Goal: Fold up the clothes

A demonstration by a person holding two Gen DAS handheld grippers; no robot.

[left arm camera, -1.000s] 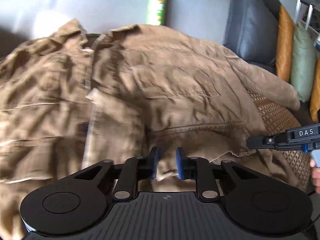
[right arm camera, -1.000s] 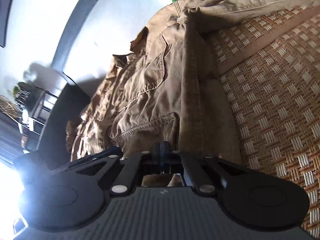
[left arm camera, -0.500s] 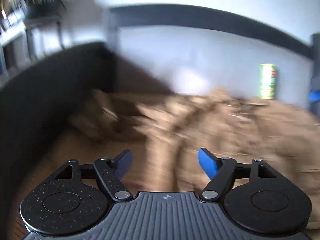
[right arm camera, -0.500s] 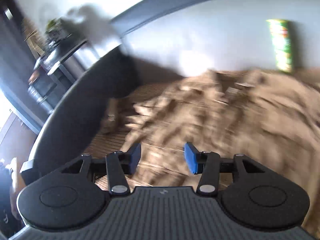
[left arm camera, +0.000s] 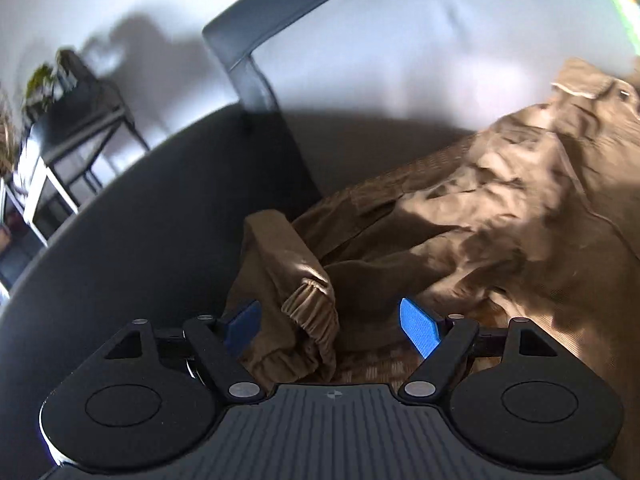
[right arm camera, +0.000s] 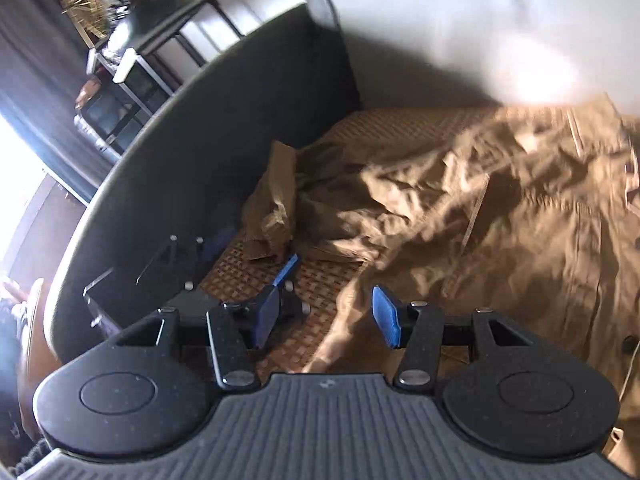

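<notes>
We see a tan jacket (left arm camera: 500, 208) lying rumpled on a woven rattan mat (right arm camera: 400, 128) that covers the seat of a dark sofa (left arm camera: 140, 240). One sleeve, ending in an elastic cuff (left arm camera: 310, 312), lies at the mat's edge beside the sofa's curved arm. We see the left gripper (left arm camera: 331, 326) poised over this cuff with its blue pads (left arm camera: 418, 326) spread wide; the cuff sits between them, but neither pad presses on it. The right gripper (right arm camera: 326, 316) has its pads apart too, with the jacket's hem beneath and nothing grasped. In the right wrist view the left gripper (right arm camera: 250, 254) appears near the sleeve. A green snack can (left arm camera: 622, 4) stands against the pale backrest (left arm camera: 400, 60).
</notes>
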